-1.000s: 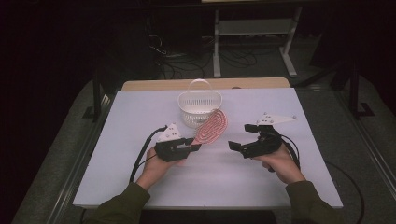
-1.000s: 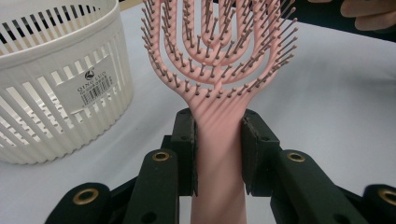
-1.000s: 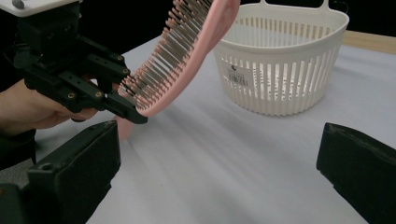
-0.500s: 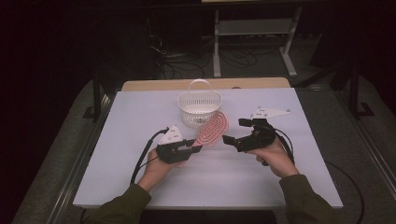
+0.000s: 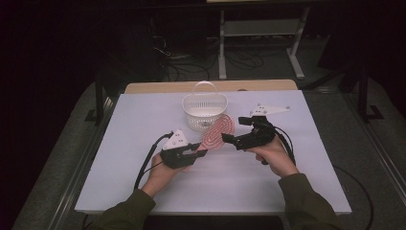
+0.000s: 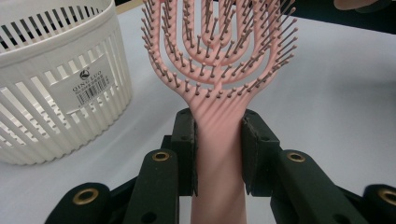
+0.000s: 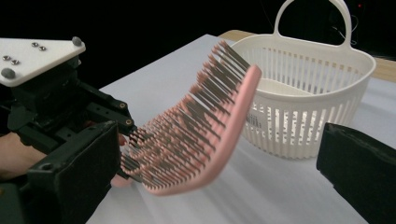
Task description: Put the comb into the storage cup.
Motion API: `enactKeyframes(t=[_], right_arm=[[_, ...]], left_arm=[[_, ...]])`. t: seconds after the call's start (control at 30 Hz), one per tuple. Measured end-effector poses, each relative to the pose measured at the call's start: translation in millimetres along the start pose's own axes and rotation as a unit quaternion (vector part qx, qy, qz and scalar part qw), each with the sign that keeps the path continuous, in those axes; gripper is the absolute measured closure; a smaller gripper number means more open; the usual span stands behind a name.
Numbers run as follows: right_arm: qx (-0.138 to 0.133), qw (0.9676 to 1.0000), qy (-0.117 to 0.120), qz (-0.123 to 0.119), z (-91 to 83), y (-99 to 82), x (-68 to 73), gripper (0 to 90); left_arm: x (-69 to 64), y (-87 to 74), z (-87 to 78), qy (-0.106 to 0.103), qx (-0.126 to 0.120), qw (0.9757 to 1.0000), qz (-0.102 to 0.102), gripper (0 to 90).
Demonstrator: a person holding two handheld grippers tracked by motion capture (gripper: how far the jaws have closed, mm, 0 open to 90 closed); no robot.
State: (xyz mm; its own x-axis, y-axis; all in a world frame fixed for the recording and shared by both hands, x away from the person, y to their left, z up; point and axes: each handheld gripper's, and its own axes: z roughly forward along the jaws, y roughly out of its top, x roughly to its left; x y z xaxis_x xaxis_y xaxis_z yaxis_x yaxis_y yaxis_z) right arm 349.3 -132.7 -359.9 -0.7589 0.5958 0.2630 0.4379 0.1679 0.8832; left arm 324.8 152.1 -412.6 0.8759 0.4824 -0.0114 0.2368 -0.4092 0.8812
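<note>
Nearest the person, two olive-green sleeves come in over the white worktop [image 5: 143, 115]. The left gripper [image 5: 200, 153] has its two black jaws clamped on the handle of a pink plastic vented hairbrush with dark-tipped bristles [image 5: 218, 134]; in the left gripper view the pads [image 6: 186, 149] press flat against both sides of the handle [image 6: 219, 158], just below where it fans out into the curved head. The hairbrush is lifted clear of the worktop, its head tilted up and away toward the middle of the worktop.

The right gripper [image 5: 229, 139] sits just beside the head of the hairbrush, pointing at it from the right. Its jaws stand wide apart and hold nothing: in the right gripper view the head of the hairbrush [image 7: 205, 126] hangs between and beyond them, untouched.

Just behind the hairbrush stands a white slatted plastic basket with an arched handle [image 5: 205, 111], upright near the far edge of the worktop.
</note>
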Motion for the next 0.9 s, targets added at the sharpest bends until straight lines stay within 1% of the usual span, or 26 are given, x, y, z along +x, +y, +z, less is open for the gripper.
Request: enactKeyframes(t=[0.33, 0.43, 0.6, 0.8, 0.9], right_arm=[[-0.002, 0.9999, 0.009, 0.006, 14.6, 8.3, 0.1, 0.0], [-0.001, 0.9999, 0.012, 0.004, 18.8, 8.9, 1.6, 0.0], [0.001, 0.9998, 0.016, 0.01, 21.6, 7.2, 2.9, 0.0], [0.006, 0.9998, 0.015, 0.012, 21.6, 5.9, 4.7, 0.0], [0.003, 0.9998, 0.017, 0.009, 20.4, 5.3, 5.1, 2.3]], left_arm=[[0.1, 0.5, -0.8, 0.001, -0.005, 1.0, -0.003, 69.9], [-0.4, 0.4, -1.0, 0.002, -0.005, 1.0, -0.001, 69.9], [-2.4, -0.6, -0.4, 0.006, -0.006, 1.0, 0.004, 69.9], [-5.4, -1.4, 0.6, 0.01, -0.007, 0.9999, 0.009, 69.8], [-7.4, -1.8, 1.5, 0.011, -0.006, 0.9998, 0.013, 69.9]])
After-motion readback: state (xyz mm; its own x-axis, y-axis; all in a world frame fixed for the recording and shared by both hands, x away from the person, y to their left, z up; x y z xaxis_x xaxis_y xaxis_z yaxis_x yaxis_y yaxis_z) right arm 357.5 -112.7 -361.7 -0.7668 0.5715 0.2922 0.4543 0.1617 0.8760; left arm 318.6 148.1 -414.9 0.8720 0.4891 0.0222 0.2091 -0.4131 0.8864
